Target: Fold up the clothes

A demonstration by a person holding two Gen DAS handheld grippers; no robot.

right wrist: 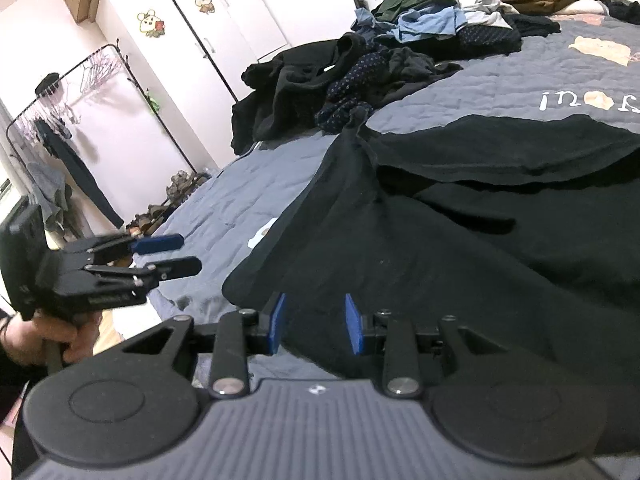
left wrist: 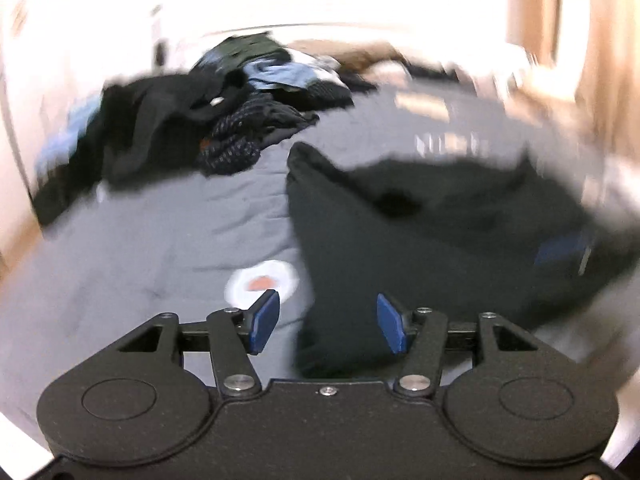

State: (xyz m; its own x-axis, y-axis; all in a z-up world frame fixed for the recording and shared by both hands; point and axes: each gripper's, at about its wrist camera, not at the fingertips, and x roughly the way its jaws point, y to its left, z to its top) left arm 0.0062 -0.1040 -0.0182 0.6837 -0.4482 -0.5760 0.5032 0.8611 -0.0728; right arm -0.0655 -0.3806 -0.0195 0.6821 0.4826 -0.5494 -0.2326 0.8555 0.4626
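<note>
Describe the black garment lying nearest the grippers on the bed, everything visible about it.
The black garment is soft, matte, knit-looking fabric, spread loosely over the grey quilt, partly folded, with one layer lapped over another and a bunched corner pointing toward the clothes pile. Both the left hand-held gripper and right hand-held gripper are open above its near edge, neither gripping it.

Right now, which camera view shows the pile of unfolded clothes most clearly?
The right wrist view: the pile of unfolded clothes is sharp there, so single dark, dotted and light blue pieces can be told apart on the bed. The left wrist view shows the same pile blurred by motion, mostly as dark shapes.
</note>
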